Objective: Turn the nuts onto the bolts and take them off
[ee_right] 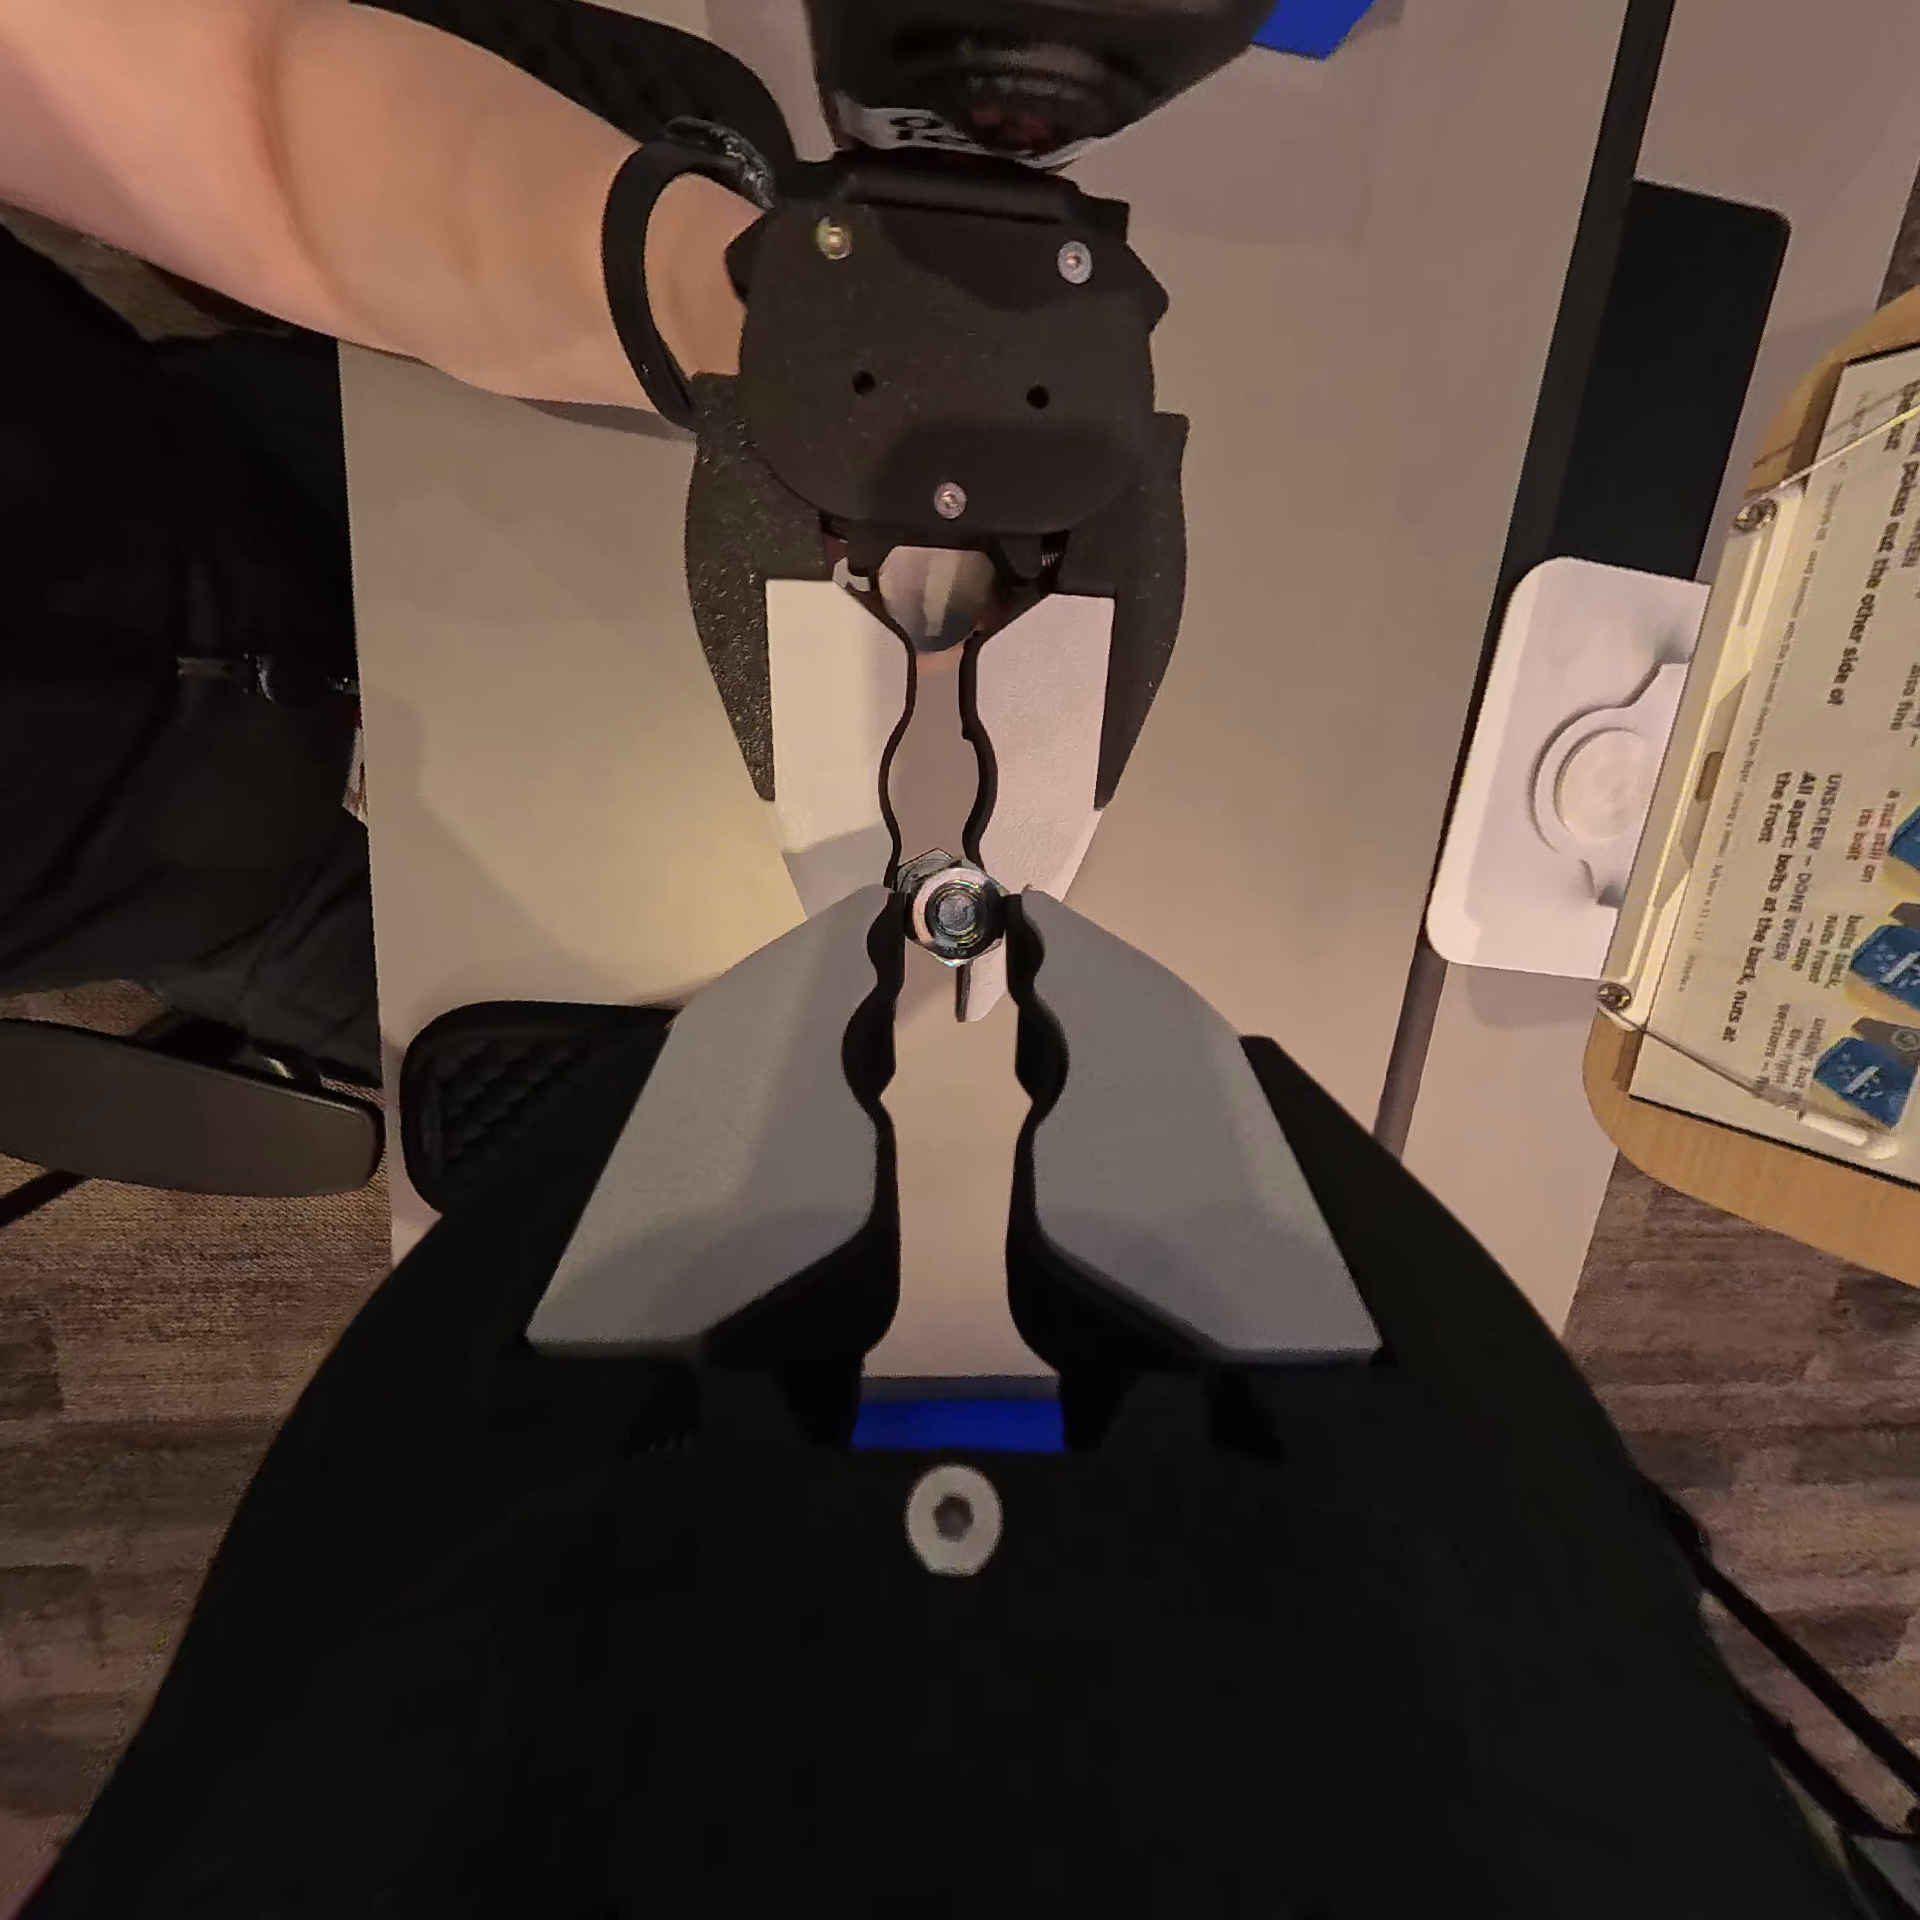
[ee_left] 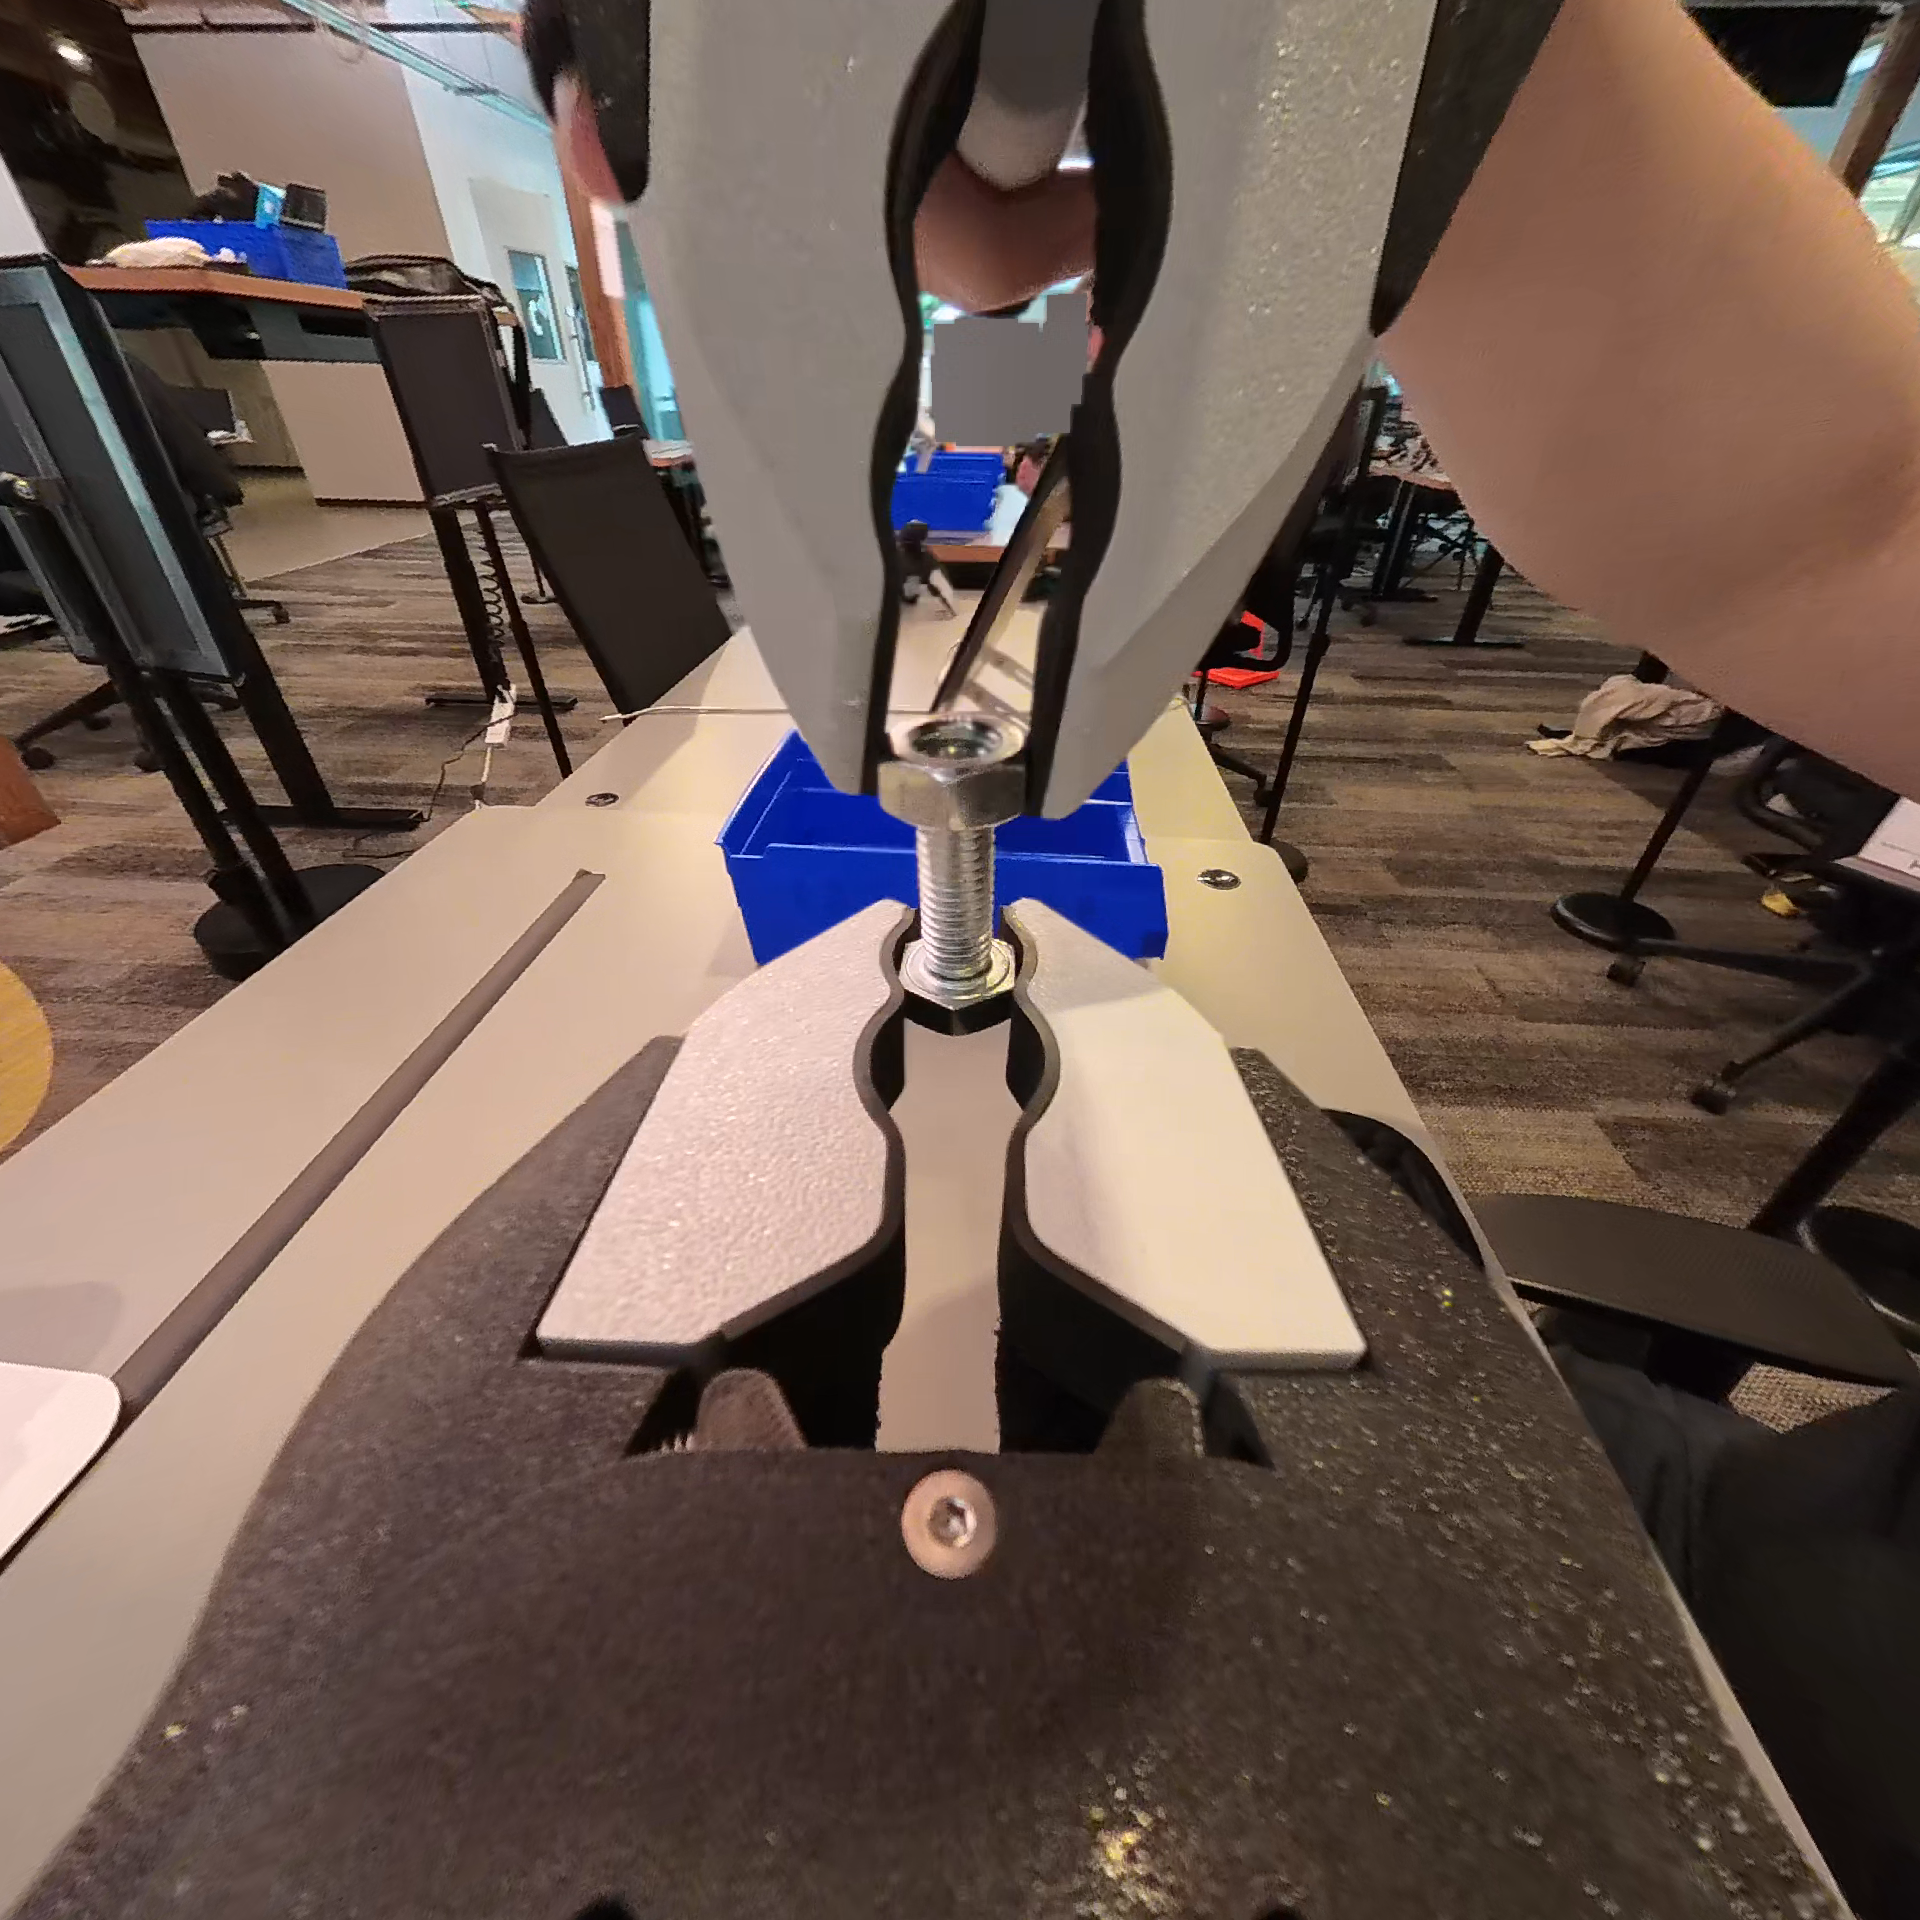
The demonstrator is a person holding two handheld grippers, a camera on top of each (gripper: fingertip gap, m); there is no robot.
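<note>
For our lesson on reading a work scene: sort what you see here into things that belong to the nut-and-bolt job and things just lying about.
Part of the job:
- bolt, held upright by its head
- nut low on its thread
- left gripper, shut on the nut
- right gripper, shut on the bolt head
- blue bin

Lying about:
- instruction card
- white tray
- office chair

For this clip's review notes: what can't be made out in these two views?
- Blue bin contents: left wrist view, hidden by its front wall and the right claw.
- Nut underside: sunk between the left claw fingers.
- Bolt shank and thread engagement: right wrist view, seen end-on past the head.
- Background: grey masking patch, left wrist view.
</note>
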